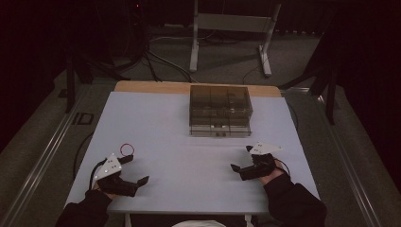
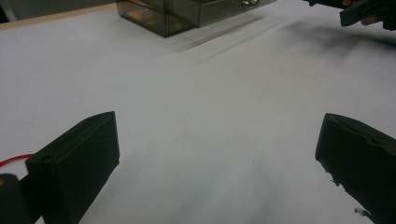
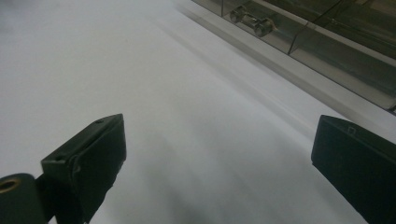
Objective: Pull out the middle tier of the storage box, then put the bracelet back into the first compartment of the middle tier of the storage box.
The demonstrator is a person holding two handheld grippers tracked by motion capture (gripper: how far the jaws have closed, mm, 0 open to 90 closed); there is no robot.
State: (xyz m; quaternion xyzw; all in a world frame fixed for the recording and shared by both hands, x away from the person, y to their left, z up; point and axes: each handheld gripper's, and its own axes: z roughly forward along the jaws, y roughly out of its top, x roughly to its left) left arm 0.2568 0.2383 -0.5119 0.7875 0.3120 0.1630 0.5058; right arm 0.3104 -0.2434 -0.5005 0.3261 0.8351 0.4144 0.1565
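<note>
A smoky see-through drawer box [image 1: 220,111] stands at the far middle of the white table [image 1: 179,137]. My left gripper [image 1: 135,170] rests low near the front left, open, with nothing between its jaws. Just beyond it lies a small red loop [image 1: 126,150]. My right gripper [image 1: 242,158] is at the front right, also open and empty. In the left gripper view, my left gripper [image 2: 217,130] frames bare table, with the box [image 2: 187,11] far ahead and a red strand [image 2: 14,161] at the left edge. In the right gripper view, my right gripper [image 3: 219,130] faces the box [image 3: 327,37] and a metal drawer knob [image 3: 252,21].
A wooden strip [image 1: 151,86] edges the table's far side. Behind it on the dark floor stand a metal frame [image 1: 231,28] and cables [image 1: 156,61]. The person's dark sleeves [image 1: 293,203] come in at the bottom. The other gripper [image 2: 364,11] shows at the left gripper view's top right.
</note>
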